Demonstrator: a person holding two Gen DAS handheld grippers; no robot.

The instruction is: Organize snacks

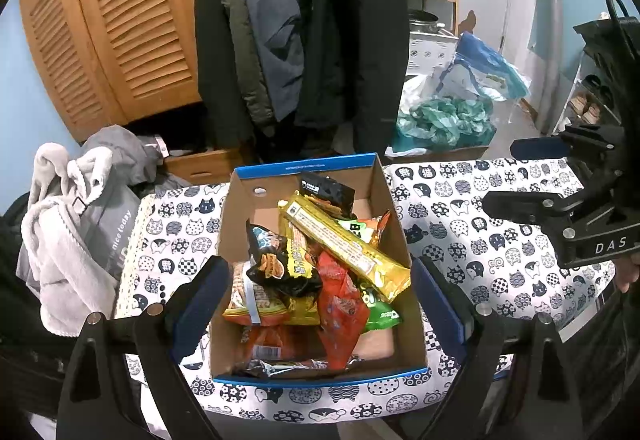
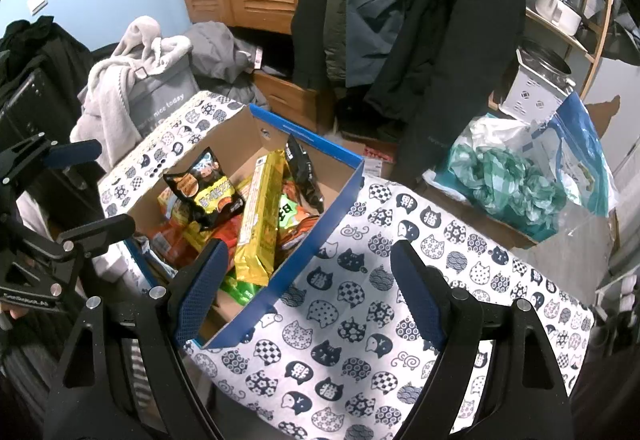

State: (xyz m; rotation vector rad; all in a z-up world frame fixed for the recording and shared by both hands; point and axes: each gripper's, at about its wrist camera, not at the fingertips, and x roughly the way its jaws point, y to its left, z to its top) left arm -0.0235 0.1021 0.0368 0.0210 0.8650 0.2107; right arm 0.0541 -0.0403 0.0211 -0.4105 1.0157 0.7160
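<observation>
Box: blue-rimmed cardboard box of snack packets, near the worktop's left edge.
Left gripper: wide, empty, straddling the box.
Right gripper: wide, empty, over the cat-print cloth.

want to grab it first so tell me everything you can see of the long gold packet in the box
The long gold packet is a slim, shiny foil-look wrapper with a pale printed label strip along its length. It looks sealed and full. It lies tilted on top of the snack pile in the cardboard box, running diagonally, resting on a red packet and a green one. Neither gripper touches it.
</observation>
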